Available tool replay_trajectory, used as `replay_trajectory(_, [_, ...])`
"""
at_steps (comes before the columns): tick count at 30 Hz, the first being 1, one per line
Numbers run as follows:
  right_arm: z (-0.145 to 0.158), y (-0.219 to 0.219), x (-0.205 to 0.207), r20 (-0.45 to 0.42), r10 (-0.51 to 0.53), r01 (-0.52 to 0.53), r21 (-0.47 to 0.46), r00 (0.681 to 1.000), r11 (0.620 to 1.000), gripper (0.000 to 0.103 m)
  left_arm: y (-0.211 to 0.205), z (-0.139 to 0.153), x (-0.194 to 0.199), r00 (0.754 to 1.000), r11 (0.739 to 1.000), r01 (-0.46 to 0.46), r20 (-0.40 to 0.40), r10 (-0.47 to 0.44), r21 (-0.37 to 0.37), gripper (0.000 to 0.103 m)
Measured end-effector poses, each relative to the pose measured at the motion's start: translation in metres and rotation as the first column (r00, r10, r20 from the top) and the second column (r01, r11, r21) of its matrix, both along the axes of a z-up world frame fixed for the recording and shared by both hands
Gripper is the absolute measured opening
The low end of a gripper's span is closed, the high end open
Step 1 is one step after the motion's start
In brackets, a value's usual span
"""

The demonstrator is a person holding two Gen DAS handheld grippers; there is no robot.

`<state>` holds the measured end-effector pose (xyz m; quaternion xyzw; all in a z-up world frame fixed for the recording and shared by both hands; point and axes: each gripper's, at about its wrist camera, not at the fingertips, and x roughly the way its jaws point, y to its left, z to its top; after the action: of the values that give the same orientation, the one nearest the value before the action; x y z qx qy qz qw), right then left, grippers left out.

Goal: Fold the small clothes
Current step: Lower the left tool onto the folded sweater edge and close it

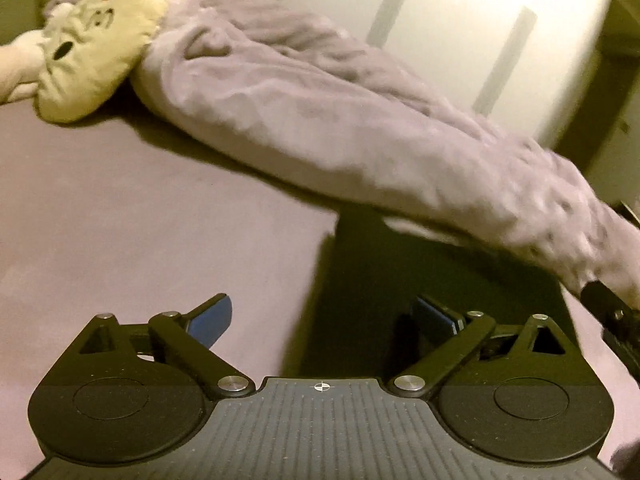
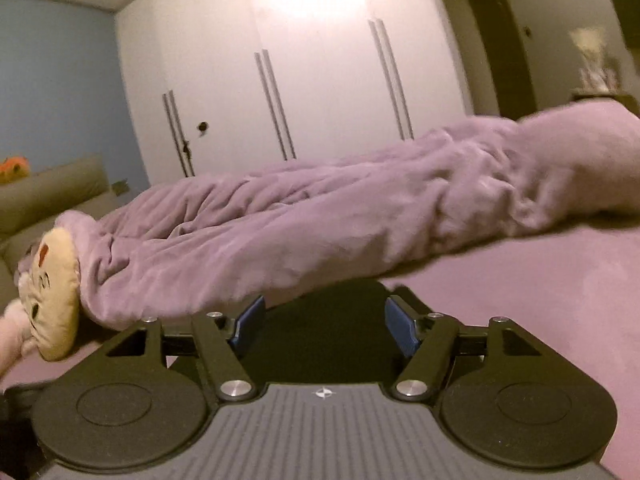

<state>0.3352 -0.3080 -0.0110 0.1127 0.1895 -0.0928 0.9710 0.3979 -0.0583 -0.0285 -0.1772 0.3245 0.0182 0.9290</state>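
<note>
A dark garment (image 1: pixel 400 280) lies flat on the pink bed sheet (image 1: pixel 140 220), just ahead of my left gripper (image 1: pixel 324 316), which is open and empty with blue pads (image 1: pixel 212 320). In the right wrist view the same dark garment (image 2: pixel 328 320) lies between and under the fingers of my open, empty right gripper (image 2: pixel 324 322). The right gripper's body (image 1: pixel 616 320) shows at the right edge of the left wrist view.
A crumpled lilac blanket (image 1: pixel 340 120) runs across the bed behind the garment, also in the right wrist view (image 2: pixel 320 220). A cream plush toy (image 1: pixel 96 40) lies at its left end (image 2: pixel 52 300). White wardrobe doors (image 2: pixel 300 80) stand behind.
</note>
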Motion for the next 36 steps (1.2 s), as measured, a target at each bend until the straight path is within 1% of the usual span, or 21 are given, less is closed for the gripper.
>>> replay_trajectory(1, [-0.003, 0.003, 0.007, 0.005, 0.006, -0.006, -0.023, 1.0, 1.0, 0.075, -0.005, -0.004, 0.008, 0.999, 1.0, -0.023, 0.029, 0.023, 0.0, 0.1])
replay_trajectory(2, [-0.009, 0.003, 0.015, -0.003, 0.012, -0.012, -0.05, 1.0, 0.999, 0.076, -0.009, -0.008, 0.015, 0.999, 1.0, -0.03, 0.04, 0.03, -0.003, 0.101])
replay_trajectory(3, [-0.016, 0.001, 0.025, -0.021, 0.017, -0.018, -0.08, 1.0, 0.997, 0.076, -0.013, -0.012, 0.021, 0.999, 1.0, -0.019, 0.029, 0.019, -0.001, 0.101])
replay_trajectory(5, [-0.032, 0.002, 0.029, -0.063, -0.013, 0.001, -0.195, 0.998, 0.981, 0.076, -0.027, -0.023, 0.027, 1.0, 0.998, 0.005, 0.009, -0.006, 0.059, 0.101])
replay_trajectory(6, [-0.042, 0.001, 0.026, -0.059, -0.017, 0.003, -0.233, 0.998, 0.973, 0.076, -0.033, -0.03, 0.027, 1.0, 0.995, 0.01, 0.001, -0.01, 0.104, 0.102])
replay_trajectory(7, [-0.05, -0.002, 0.026, -0.063, -0.022, 0.007, -0.233, 0.998, 0.972, 0.076, -0.038, -0.038, 0.025, 1.0, 0.99, 0.017, 0.014, -0.019, 0.14, 0.103])
replay_trajectory(8, [-0.056, -0.006, 0.024, -0.061, -0.032, 0.018, -0.219, 0.998, 0.975, 0.076, -0.039, -0.042, 0.022, 0.999, 0.989, 0.013, 0.041, -0.019, 0.147, 0.103])
replay_trajectory(10, [-0.068, -0.014, 0.023, -0.035, -0.044, 0.037, -0.167, 0.998, 0.985, 0.076, -0.036, -0.048, 0.017, 0.997, 0.991, 0.008, 0.069, -0.017, 0.134, 0.103])
replay_trajectory(12, [-0.076, -0.025, 0.025, -0.053, -0.052, 0.046, -0.113, 0.997, 0.993, 0.077, -0.035, -0.055, 0.018, 0.998, 0.994, 0.005, 0.061, -0.012, 0.112, 0.103])
replay_trajectory(15, [-0.073, -0.019, 0.04, -0.116, -0.055, 0.037, -0.154, 0.992, 0.987, 0.082, -0.03, -0.052, 0.025, 1.0, 0.997, 0.023, 0.018, -0.025, 0.077, 0.103])
replay_trajectory(16, [-0.071, -0.018, 0.043, -0.136, -0.055, 0.033, -0.159, 0.989, 0.987, 0.083, -0.024, -0.051, 0.027, 0.999, 0.999, 0.036, -0.006, -0.036, 0.032, 0.103])
replay_trajectory(18, [-0.063, -0.02, 0.043, -0.162, -0.049, 0.03, -0.121, 0.986, 0.992, 0.085, -0.009, -0.047, 0.027, 0.996, 0.996, 0.075, -0.053, -0.078, -0.053, 0.103])
replay_trajectory(19, [-0.058, -0.023, 0.039, -0.177, -0.035, 0.02, -0.084, 0.984, 0.996, 0.087, -0.002, -0.044, 0.024, 0.99, 0.989, 0.115, -0.074, -0.122, -0.09, 0.103])
replay_trajectory(22, [-0.043, -0.035, 0.018, -0.232, 0.028, -0.025, 0.015, 0.972, 1.0, 0.09, 0.015, -0.036, 0.011, 0.969, 0.97, 0.217, -0.1, -0.227, -0.107, 0.103])
replay_trajectory(24, [-0.04, -0.04, -0.004, -0.267, 0.051, -0.056, -0.01, 0.962, 0.998, 0.091, 0.025, -0.029, -0.002, 0.948, 0.952, 0.282, -0.117, -0.295, -0.119, 0.103])
replay_trajectory(25, [-0.04, -0.044, -0.014, -0.282, 0.065, -0.073, -0.016, 0.957, 0.997, 0.091, 0.033, -0.026, -0.007, 0.936, 0.938, 0.315, -0.116, -0.332, -0.146, 0.103])
replay_trajectory(29, [-0.04, -0.072, -0.041, -0.321, 0.133, -0.107, 0.099, 0.938, 0.989, 0.091, 0.05, -0.025, -0.017, 0.883, 0.882, 0.401, -0.152, -0.444, -0.246, 0.103])
replay_trajectory(30, [-0.039, -0.078, -0.043, -0.322, 0.145, -0.108, 0.129, 0.936, 0.986, 0.091, 0.052, -0.027, -0.018, 0.867, 0.865, 0.418, -0.162, -0.471, -0.278, 0.103])
replay_trajectory(33, [-0.04, -0.096, -0.041, -0.324, 0.172, -0.098, 0.231, 0.93, 0.968, 0.091, 0.055, -0.032, -0.014, 0.841, 0.835, 0.441, -0.173, -0.513, -0.329, 0.103])
replay_trajectory(34, [-0.042, -0.102, -0.04, -0.316, 0.178, -0.09, 0.274, 0.932, 0.957, 0.091, 0.055, -0.033, -0.014, 0.832, 0.825, 0.447, -0.177, -0.525, -0.347, 0.103])
replay_trajectory(36, [-0.052, -0.115, -0.035, -0.308, 0.203, -0.071, 0.389, 0.93, 0.918, 0.091, 0.055, -0.038, -0.006, 0.826, 0.807, 0.436, -0.179, -0.535, -0.397, 0.103])
